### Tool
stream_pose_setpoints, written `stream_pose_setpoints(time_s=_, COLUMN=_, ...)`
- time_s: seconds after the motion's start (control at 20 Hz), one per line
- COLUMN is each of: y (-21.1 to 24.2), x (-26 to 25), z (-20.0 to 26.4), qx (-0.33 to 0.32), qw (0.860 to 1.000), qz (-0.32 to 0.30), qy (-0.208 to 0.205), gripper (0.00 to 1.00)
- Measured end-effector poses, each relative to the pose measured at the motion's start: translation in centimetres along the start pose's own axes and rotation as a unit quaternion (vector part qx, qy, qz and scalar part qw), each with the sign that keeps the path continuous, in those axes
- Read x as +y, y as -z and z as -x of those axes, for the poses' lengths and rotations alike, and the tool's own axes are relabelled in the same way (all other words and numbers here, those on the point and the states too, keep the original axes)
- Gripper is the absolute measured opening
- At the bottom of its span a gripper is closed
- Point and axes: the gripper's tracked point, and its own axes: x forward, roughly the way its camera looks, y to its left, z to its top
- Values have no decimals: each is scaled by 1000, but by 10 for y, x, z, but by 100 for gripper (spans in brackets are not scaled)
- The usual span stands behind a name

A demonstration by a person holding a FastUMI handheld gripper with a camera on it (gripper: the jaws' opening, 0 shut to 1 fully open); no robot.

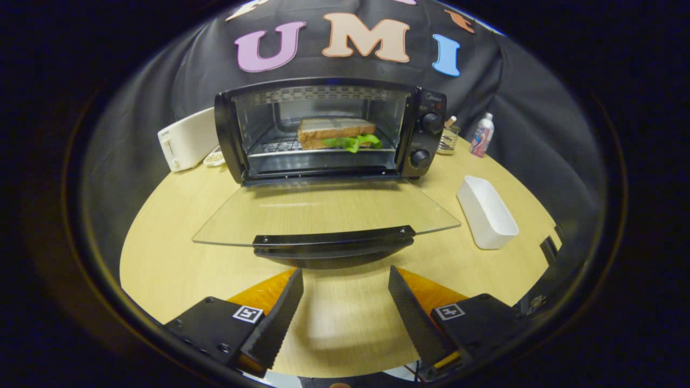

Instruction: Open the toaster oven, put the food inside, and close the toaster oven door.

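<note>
Light wood table (178, 258), rounded front edge. Toaster oven (331, 129) stands on it toward the back, its glass door (323, 213) folded down flat just above the tabletop. Just left of the oven: white toaster (186, 139), a small white item (214, 157) touching its base. Right of the oven: small glass jar (448, 137), then a bottle (482, 134). Right and forward of the oven: empty white rectangular tray (487, 211). Gripper (345, 288) fingers apart over bare table, short of the door handle.
</note>
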Motion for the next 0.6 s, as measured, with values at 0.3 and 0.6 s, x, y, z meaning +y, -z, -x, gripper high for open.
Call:
stream_pose_setpoints(time_s=0.3, y=-53, x=4, z=3, qx=-48, qw=998, qz=-28, qy=-7, gripper=99)
stream_pose_setpoints(time_s=0.6, y=-104, x=6, z=-11, qx=-83, qw=995, qz=-59, qy=-11, gripper=99)
